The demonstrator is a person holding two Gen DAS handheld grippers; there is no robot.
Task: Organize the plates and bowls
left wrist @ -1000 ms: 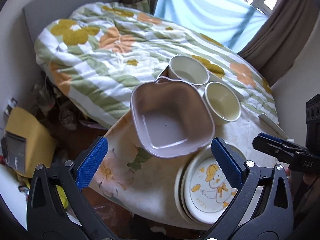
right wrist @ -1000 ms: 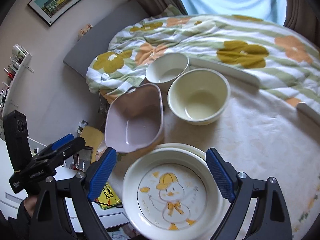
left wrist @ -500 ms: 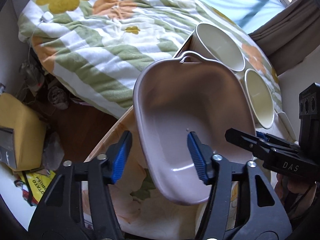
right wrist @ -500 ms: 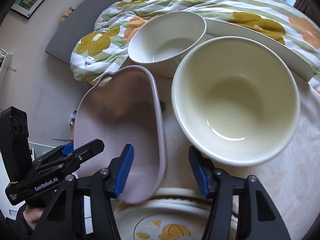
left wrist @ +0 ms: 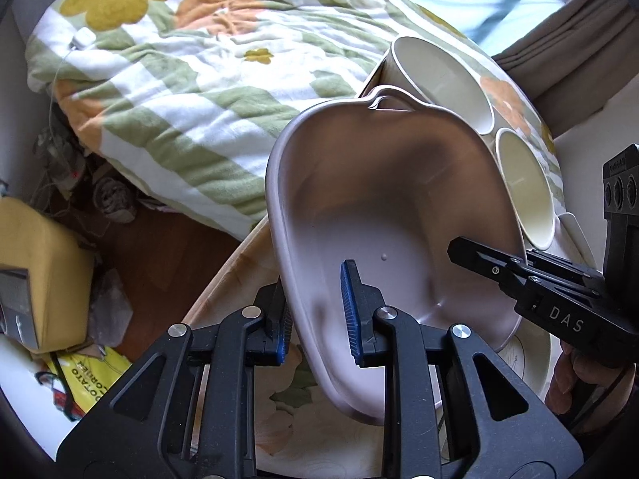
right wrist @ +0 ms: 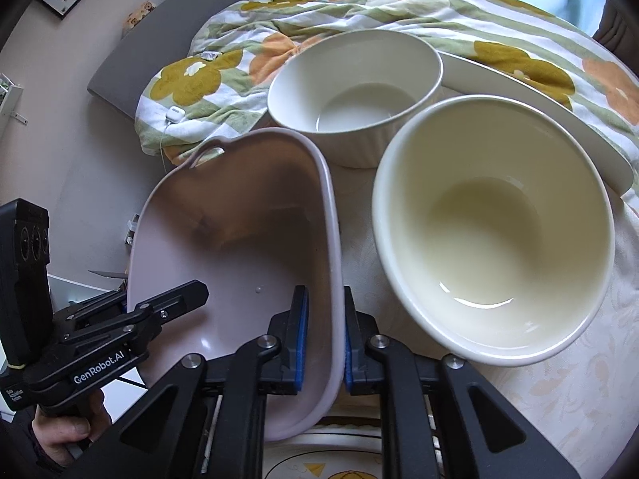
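A round table (right wrist: 559, 391) covered with a pale cream patterned cloth is seen beside a bed spread with a green-and-white striped quilt printed with yellow and orange flowers (left wrist: 167, 92). The near-left wall of a pale mauve, rounded-square plastic dish with a loop handle (left wrist: 383, 207) is clamped between the blue-padded jaws of the left gripper (left wrist: 315, 315), one pad being set outside the wall and one inside, with the jaws drawn almost together. The opposite wall of the same dish (right wrist: 239, 239) is pinched by the right gripper (right wrist: 323, 339) in the same manner, its jaws narrowed to the thickness of the rim. The dish is held tilted between the two tools, its lower edge overlapping a white plate with a yellow cartoon print (right wrist: 319, 463) that lies at the near edge of the table. Just beside the dish on the right, a wide cream ceramic bowl (right wrist: 491, 231) is set on the cloth, and behind it a white straight-sided bowl (right wrist: 355, 92) is placed, close to the dish's handle. A long white tray (right wrist: 531, 107) is seen along the far edge, against the quilt. On the floor to the left, a yellow box (left wrist: 36, 263) is visible.
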